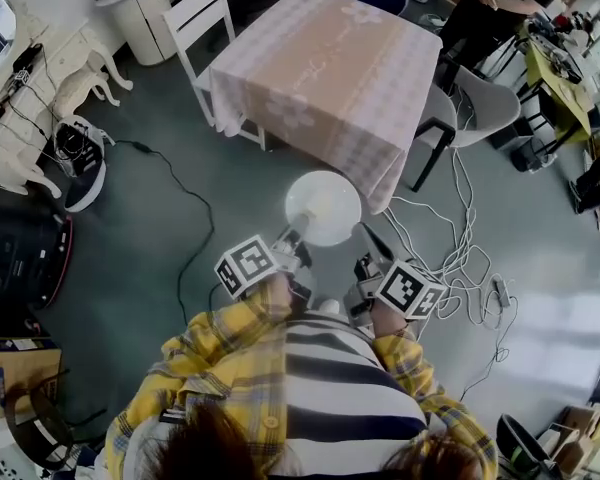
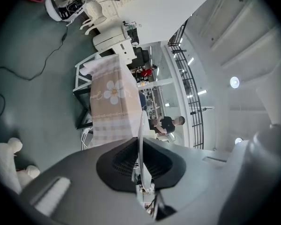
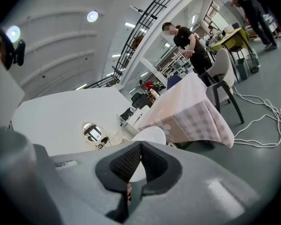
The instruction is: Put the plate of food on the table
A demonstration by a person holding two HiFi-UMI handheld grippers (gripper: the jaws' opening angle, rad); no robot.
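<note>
A round white plate (image 1: 323, 208) hangs over the grey floor just short of the table's near corner, and I see no food on it. My left gripper (image 1: 292, 236) is shut on its near-left rim. In the left gripper view the plate (image 2: 140, 125) stands edge-on as a thin white line pinched between the dark pads of that gripper (image 2: 140, 165). My right gripper (image 1: 366, 240) sits beside the plate's right rim. In the right gripper view its jaws (image 3: 141, 146) meet at the tips, and the plate (image 3: 149, 136) shows just beyond them. The table (image 1: 320, 68) wears a pink checked cloth.
A white chair (image 1: 205, 18) stands at the table's far left and a grey chair (image 1: 470, 108) at its right. White cables (image 1: 460, 258) and a power strip lie on the floor to the right. A person in black (image 1: 490, 8) stands beyond the table.
</note>
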